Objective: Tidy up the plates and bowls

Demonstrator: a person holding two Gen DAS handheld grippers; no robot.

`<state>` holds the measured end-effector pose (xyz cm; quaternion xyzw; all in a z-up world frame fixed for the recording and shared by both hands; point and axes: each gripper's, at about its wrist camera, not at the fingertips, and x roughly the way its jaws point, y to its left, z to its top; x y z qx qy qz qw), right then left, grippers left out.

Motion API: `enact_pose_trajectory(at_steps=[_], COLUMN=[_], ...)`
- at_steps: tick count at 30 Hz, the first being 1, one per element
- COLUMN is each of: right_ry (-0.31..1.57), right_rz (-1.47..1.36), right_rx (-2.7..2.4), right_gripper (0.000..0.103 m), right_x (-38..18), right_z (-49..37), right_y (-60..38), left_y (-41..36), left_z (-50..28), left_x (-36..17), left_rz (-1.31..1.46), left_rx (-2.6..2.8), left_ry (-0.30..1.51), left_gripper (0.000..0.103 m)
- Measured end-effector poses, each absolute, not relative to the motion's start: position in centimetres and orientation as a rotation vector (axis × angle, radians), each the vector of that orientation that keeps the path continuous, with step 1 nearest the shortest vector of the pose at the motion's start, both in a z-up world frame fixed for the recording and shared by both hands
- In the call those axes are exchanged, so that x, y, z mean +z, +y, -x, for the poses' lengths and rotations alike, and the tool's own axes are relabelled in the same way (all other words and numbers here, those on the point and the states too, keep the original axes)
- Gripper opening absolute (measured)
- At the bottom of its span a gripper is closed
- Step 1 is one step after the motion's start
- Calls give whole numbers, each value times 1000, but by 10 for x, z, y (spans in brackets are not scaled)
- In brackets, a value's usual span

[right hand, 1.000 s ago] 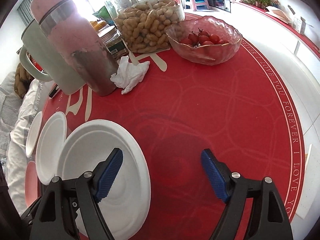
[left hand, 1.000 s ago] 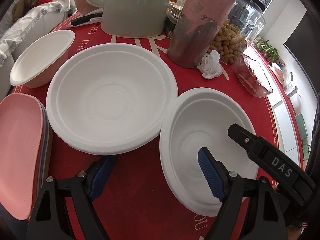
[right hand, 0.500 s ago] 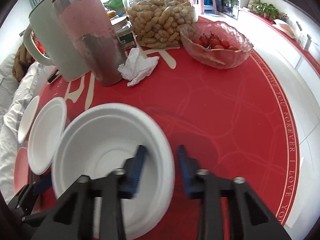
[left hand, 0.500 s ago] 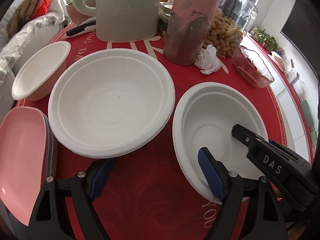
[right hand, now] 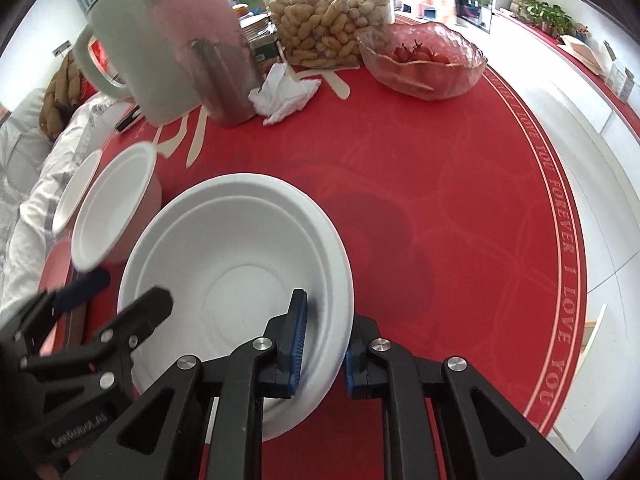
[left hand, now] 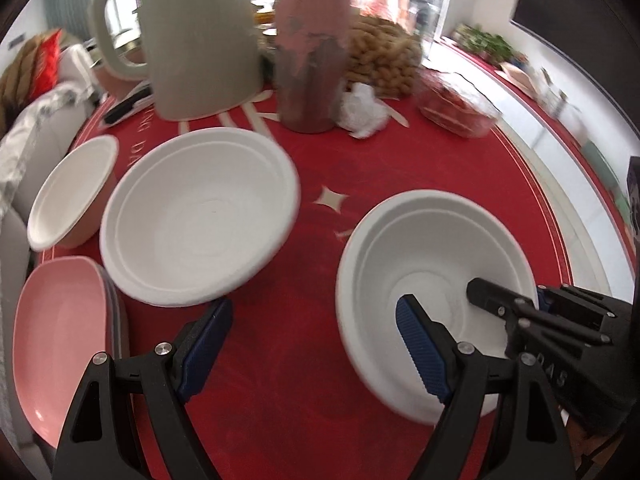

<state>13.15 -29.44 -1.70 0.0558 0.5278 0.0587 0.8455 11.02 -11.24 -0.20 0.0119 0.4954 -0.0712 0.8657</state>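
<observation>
My right gripper (right hand: 322, 344) is shut on the right rim of a white paper bowl (right hand: 236, 276), which looks raised off the red table; this bowl also shows in the left wrist view (left hand: 432, 256). My left gripper (left hand: 312, 348) is open and empty, between that bowl and a larger white bowl (left hand: 200, 212) to its left. A smaller white bowl (left hand: 68, 192) sits at the far left. A pink plate (left hand: 52, 344) lies on a stack at the near left edge.
At the back stand a pale green jug (left hand: 196, 40), a pink flask (left hand: 312, 44), a jar of peanuts (right hand: 328, 24), a crumpled tissue (right hand: 284, 92) and a glass bowl of cherry tomatoes (right hand: 420, 60). The table edge curves along the right.
My right gripper closed on the bowl's rim and has lifted and shifted it right. The left gripper has pulled back and tilted up, still open.
</observation>
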Motion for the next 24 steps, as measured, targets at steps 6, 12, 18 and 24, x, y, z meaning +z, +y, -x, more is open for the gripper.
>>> enact_pose_trajectory(at_steps=[6, 12, 18, 24], right_ry=[1117, 1113, 1083, 1072], right_rz=[-109, -145, -194, -233], right_rx=[153, 194, 147, 119], right_gripper=[17, 18, 18, 18], right_x=[-17, -18, -19, -20], right_z=[-89, -47, -23, -22], right_y=[-293, -285, -285, -287], left_y=[-126, -126, -132, -134], left_z=[-90, -58, -34, -24], left_x=[-10, -15, -15, -16], left_rz=[-130, -119, -185, -219], left_rx=[-224, -343, -351, -339], left_ry=[1061, 1092, 1052, 1022], left_gripper=[82, 28, 28, 29])
